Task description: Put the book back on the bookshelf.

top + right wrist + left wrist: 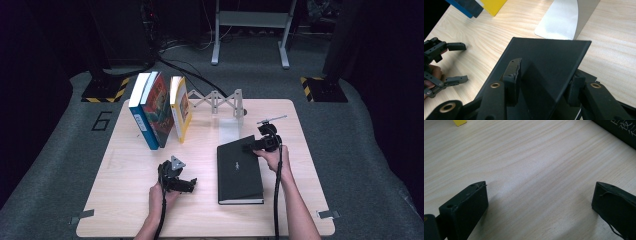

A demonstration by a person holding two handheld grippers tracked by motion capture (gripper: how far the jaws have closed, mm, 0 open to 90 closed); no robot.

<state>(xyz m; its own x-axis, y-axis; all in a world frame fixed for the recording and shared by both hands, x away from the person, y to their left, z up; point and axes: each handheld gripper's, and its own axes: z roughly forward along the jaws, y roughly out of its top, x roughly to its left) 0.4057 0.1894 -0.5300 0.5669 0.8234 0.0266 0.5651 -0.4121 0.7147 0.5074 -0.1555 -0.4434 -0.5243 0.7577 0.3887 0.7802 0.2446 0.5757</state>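
The black book (239, 170) lies flat on the right half of the surface (125, 170), its far right corner caught by the right hand-held gripper (251, 146); in the right gripper view the cover (549, 57) is tilted up between the two jaws, one pad (512, 75) against its upper face and the other (574, 90) beneath – so the gripper is grasping the cover or the book's far edge, though whether it holds the whole book or only the cover I cannot tell. The left hand-held gripper (187, 185) rests released on the near left of the surface, its jaws wide apart over bare wood with nothing between them. The work seems to be lifting the book to stand it with the row of upright books (159, 107) at the far left, beside the metal bookend (227, 107). To do this well, the grip should sit deeper on the book – a corner hold on a thin cover may let it open or twist. Raise the far edge slowly, keeping the near edge on the surface as a pivot, and bring the left gripper across to steady the spine side before the book is carried. A hasty lift risks the pages fanning open or the book slipping out.
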